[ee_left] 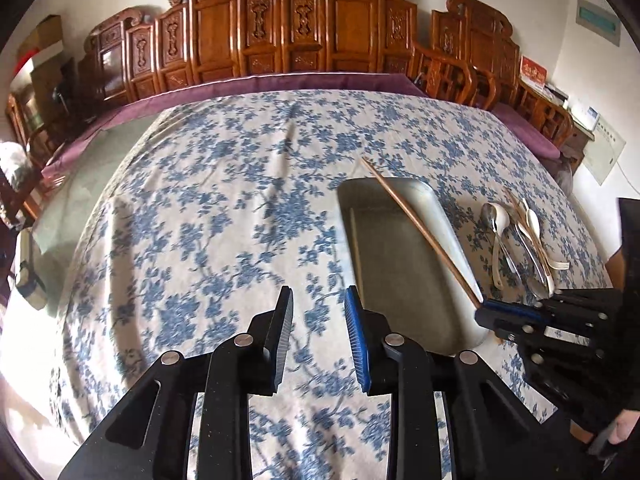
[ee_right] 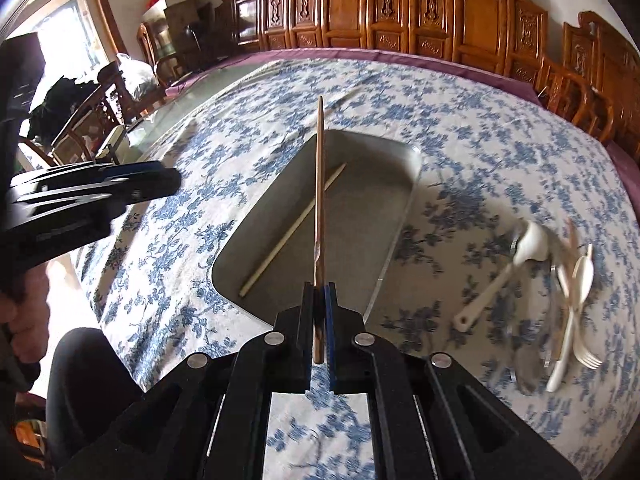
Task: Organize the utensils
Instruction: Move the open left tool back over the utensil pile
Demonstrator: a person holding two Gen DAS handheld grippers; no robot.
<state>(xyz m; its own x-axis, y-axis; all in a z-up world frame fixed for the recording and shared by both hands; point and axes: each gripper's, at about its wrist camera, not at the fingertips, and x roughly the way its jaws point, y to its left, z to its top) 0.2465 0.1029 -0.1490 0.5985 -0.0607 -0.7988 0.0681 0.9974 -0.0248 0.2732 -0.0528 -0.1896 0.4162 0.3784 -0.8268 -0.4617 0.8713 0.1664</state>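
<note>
A grey rectangular tray (ee_left: pixel 448 216) (ee_right: pixel 384 160) lies on the blue floral tablecloth. One pale chopstick (ee_right: pixel 294 230) (ee_left: pixel 355 248) lies inside it. My right gripper (ee_right: pixel 319 290) (ee_left: pixel 482 312) is shut on a brown chopstick (ee_right: pixel 319 184) (ee_left: pixel 416 224) and holds it above the tray, pointing away. My left gripper (ee_left: pixel 318 294) (ee_right: pixel 168 184) is open and empty, low over the cloth just left of the tray. A pile of utensils (ee_left: pixel 516 240) (ee_right: pixel 556 288), with white spoons, metal spoons, forks and chopsticks, lies right of the tray.
The table carries a floral cloth (ee_left: pixel 224 208) over a purple one (ee_left: pixel 280 84). Carved wooden chairs (ee_left: pixel 280 28) stand along the far side and at the right (ee_right: pixel 580 92). More chairs and boxes stand far left (ee_right: pixel 120 92).
</note>
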